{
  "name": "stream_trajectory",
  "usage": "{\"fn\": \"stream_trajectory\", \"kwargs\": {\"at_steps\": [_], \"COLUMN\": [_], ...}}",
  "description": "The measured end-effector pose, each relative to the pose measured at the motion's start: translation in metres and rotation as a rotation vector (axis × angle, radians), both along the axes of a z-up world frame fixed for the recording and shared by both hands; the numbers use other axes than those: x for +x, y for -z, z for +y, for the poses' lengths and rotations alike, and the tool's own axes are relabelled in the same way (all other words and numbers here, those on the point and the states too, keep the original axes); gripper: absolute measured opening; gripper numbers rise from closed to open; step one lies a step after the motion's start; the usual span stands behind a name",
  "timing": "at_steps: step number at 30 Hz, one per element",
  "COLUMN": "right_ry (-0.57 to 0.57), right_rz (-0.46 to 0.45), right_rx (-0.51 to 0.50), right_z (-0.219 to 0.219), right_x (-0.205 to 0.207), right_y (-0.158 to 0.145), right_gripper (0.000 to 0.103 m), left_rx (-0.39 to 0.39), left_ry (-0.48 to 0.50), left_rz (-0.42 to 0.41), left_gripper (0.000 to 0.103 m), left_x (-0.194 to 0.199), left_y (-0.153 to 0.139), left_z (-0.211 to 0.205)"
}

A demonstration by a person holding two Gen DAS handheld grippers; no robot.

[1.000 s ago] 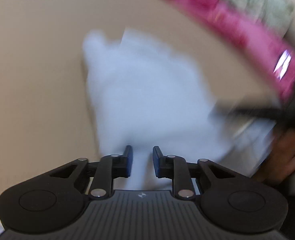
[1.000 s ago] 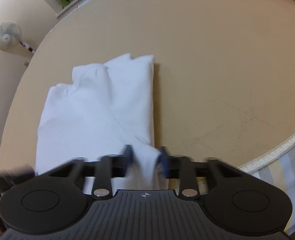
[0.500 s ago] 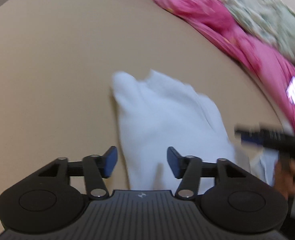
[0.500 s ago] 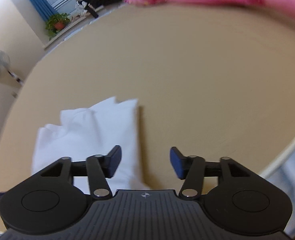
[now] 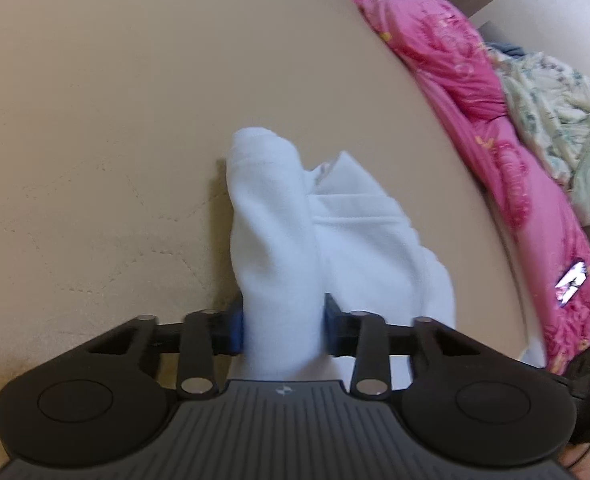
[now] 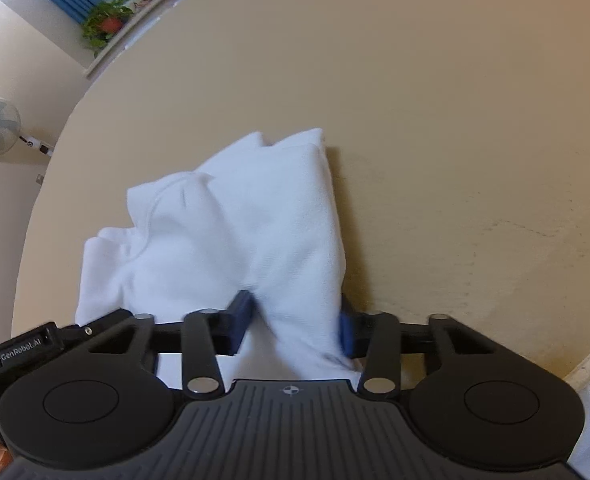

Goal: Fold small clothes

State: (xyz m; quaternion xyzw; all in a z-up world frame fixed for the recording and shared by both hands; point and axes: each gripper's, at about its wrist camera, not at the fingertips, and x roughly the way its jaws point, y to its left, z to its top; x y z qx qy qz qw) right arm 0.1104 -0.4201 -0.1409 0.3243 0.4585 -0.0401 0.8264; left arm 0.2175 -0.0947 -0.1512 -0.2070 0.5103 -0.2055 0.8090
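Both jaws have just been closing again after standing wide half a second back, and each now has cloth between its pads. My left gripper [image 5: 282, 326] is clenched on the near left corner of the partly folded white knit garment [image 5: 315, 232]; my right gripper [image 6: 295, 326] is clenched on the near right corner of it. The garment lies on the tan padded worktop [image 5: 115, 120], bunched up toward me at 6 o'clock. Judgement: both near corners are taken up for the next fold, away toward 12 o'clock. Open worktop lies from 9 to 1 o'clock. A pink quilted blanket [image 5: 507, 152] crowds the 2–3 o'clock side in the left view; the worktop's near edge [image 6: 587, 356] lies at 4 o'clock in the right view.
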Motion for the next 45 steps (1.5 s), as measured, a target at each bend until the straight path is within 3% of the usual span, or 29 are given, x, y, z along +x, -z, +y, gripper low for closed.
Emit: {"fn": "stream_trajectory", "kwargs": {"at_steps": [5, 10, 12, 13, 14, 15, 17, 19, 22, 26, 28, 29, 32, 35, 38, 40, 42, 45], "right_ry": [-0.008, -0.099, -0.139, -0.156, -0.172, -0.174, -0.146, -0.117, -0.158, -0.262, -0.294, -0.304, -0.271, -0.247, -0.276, -0.279, -0.265, -0.293], "right_rz": [-0.067, -0.187, -0.262, -0.298, -0.332, -0.338, -0.284, -0.220, -0.230, -0.191, -0.152, -0.149, -0.187, -0.145, -0.140, -0.137, -0.135, -0.134], "right_rx": [0.051, 0.132, 0.155, 0.160, 0.153, 0.130, 0.047, -0.005, 0.055, 0.056, 0.018, 0.002, 0.025, 0.012, -0.036, -0.069, -0.098, -0.075], "right_z": [0.012, 0.058, 0.078, 0.085, 0.095, 0.100, 0.106, 0.104, 0.104, 0.115, 0.120, 0.122, 0.116, 0.111, 0.127, 0.130, 0.130, 0.131], "right_x": [-0.004, 0.007, 0.012, 0.012, 0.014, 0.017, 0.021, 0.020, 0.014, 0.011, 0.009, 0.007, -0.002, -0.007, -0.009, -0.010, -0.014, -0.016], "right_y": [-0.012, -0.025, -0.035, -0.041, -0.046, -0.048, -0.045, -0.039, -0.041, -0.036, -0.030, -0.028, -0.030, -0.024, -0.023, -0.025, -0.029, -0.032], "right_gripper": [0.026, 0.025, 0.025, 0.026, 0.031, 0.037, 0.049, 0.049, 0.049, 0.060, 0.045, 0.017, 0.011, 0.011, 0.014, 0.024, 0.043, 0.047], "left_rx": [0.100, 0.123, 0.134, 0.155, 0.193, 0.219, 0.230, 0.259, 0.299, 0.281, 0.276, 0.286, 0.315, 0.330, 0.328, 0.322, 0.319, 0.319], "left_ry": [0.030, 0.005, -0.004, -0.036, -0.104, -0.157, -0.185, -0.139, -0.055, -0.044, -0.049, -0.053, -0.062, -0.057, -0.056, -0.058, -0.059, -0.061], "left_rz": [-0.132, -0.221, -0.248, -0.265, -0.271, -0.258, -0.209, -0.232, -0.256, -0.227, -0.181, -0.125, -0.067, -0.038, -0.035, -0.028, -0.024, -0.026], "left_gripper": [0.035, 0.036, 0.041, 0.050, 0.057, 0.057, 0.054, 0.053, 0.053, 0.053, 0.053, 0.053, 0.054, 0.055, 0.055, 0.055, 0.055, 0.055], "left_x": [-0.019, -0.018, -0.012, -0.009, -0.006, -0.004, -0.004, -0.023, -0.061, -0.090, -0.091, -0.088, -0.084, -0.082, -0.081, -0.077, -0.070, -0.069], "left_y": [-0.043, -0.100, -0.120, -0.127, -0.132, -0.134, -0.133, -0.137, -0.135, -0.101, -0.075, -0.063, -0.045, -0.038, -0.039, -0.039, -0.039, -0.041], "left_z": [0.019, 0.085, 0.109, 0.124, 0.141, 0.158, 0.180, 0.187, 0.184, 0.176, 0.171, 0.168, 0.163, 0.165, 0.165, 0.166, 0.167, 0.164]}}
